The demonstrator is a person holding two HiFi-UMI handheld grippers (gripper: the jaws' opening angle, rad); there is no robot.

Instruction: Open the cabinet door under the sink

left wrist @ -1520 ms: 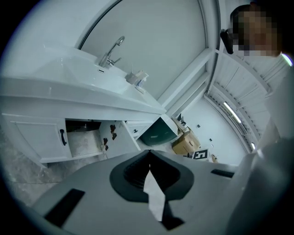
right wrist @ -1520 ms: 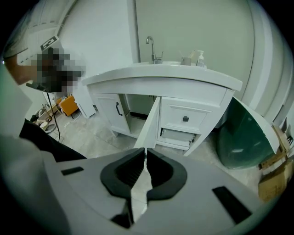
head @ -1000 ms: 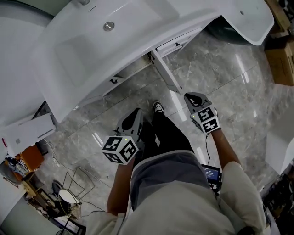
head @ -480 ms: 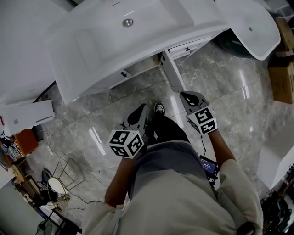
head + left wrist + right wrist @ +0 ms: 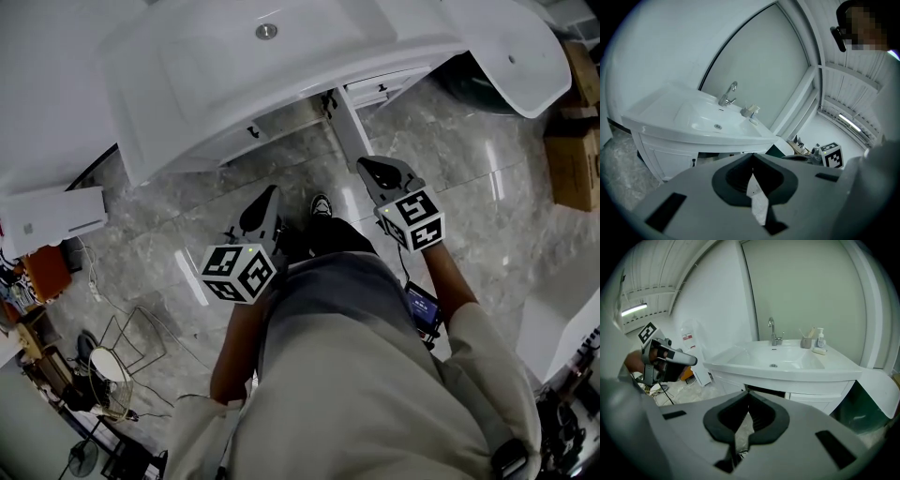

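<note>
Standing on the marble floor, a person holds the left gripper and right gripper clear of everything, each with its jaws pressed together on nothing. Just beyond them the cabinet door juts out from under the sink, seen edge-on in the head view alone. The gripper views show instead a dark opening below the basin and the faucet, which the head view cuts off. There, the gripper bodies hide the door.
</note>
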